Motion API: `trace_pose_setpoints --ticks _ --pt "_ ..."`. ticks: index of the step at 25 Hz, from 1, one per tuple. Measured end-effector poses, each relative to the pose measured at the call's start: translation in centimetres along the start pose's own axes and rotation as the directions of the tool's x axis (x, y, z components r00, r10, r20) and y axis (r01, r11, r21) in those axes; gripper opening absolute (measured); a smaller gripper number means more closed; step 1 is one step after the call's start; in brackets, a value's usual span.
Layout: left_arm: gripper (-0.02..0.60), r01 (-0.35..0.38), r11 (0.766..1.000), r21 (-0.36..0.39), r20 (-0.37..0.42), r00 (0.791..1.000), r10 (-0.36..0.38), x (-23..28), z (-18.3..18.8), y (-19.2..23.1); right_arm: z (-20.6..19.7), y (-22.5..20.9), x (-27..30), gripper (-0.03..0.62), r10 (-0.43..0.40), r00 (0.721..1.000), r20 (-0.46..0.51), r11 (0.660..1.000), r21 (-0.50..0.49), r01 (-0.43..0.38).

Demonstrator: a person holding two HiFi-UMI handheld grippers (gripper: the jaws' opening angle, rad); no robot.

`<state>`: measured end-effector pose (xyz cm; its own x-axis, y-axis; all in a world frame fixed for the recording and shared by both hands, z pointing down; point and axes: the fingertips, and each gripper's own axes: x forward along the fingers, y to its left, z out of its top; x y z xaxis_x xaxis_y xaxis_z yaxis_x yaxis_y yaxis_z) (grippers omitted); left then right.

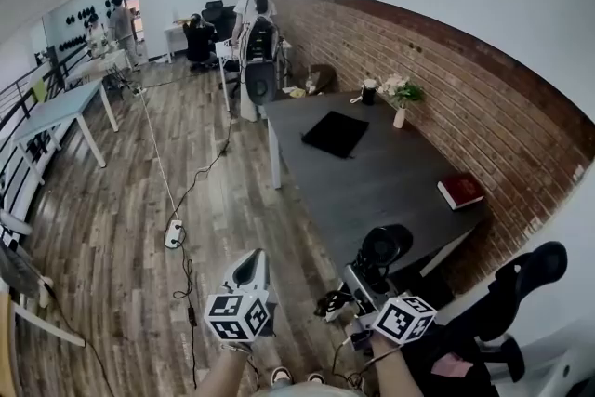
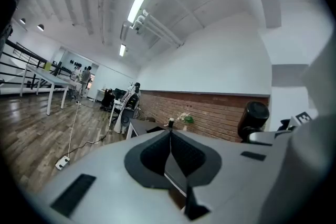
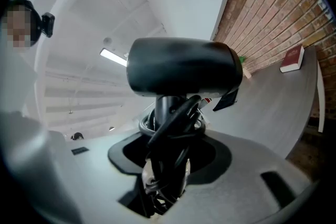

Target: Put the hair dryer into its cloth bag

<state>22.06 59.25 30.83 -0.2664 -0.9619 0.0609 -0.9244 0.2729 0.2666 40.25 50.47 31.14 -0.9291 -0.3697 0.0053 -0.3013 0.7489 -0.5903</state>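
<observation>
Brick-walled room, grey worktop [image 1: 400, 186] ahead. The jaws of my right gripper [image 3: 169, 152] clamp the hair dryer [image 3: 181, 68] by its handle, cord [image 3: 176, 120] wound on, probably so nothing trails. My left gripper [image 2: 170, 136] is closed on nothing. The cloth bag [image 1: 335, 133] lies flat, well up the worktop.

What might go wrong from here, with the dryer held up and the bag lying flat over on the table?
1. The right gripper pinches the hair dryer by its handle, over the wound cord, so the top-heavy dryer might slip or swing.
2. The cloth bag lies flat on the table; the shut, empty left gripper may struggle to open it.
</observation>
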Motion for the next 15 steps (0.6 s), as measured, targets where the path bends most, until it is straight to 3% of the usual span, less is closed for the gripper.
trace_pose_setpoints --ticks 7,15 --pt "0.009 0.015 1.000 0.022 0.002 1.000 -0.015 1.0 0.6 3.9 -1.1 -0.5 2.4 0.183 -0.028 1.000 0.012 0.999 0.025 0.028" --pt "0.009 0.027 1.000 -0.001 -0.014 1.000 -0.027 4.1 0.5 7.2 -1.7 -1.8 5.0 0.184 -0.080 0.997 0.015 0.996 0.042 0.080"
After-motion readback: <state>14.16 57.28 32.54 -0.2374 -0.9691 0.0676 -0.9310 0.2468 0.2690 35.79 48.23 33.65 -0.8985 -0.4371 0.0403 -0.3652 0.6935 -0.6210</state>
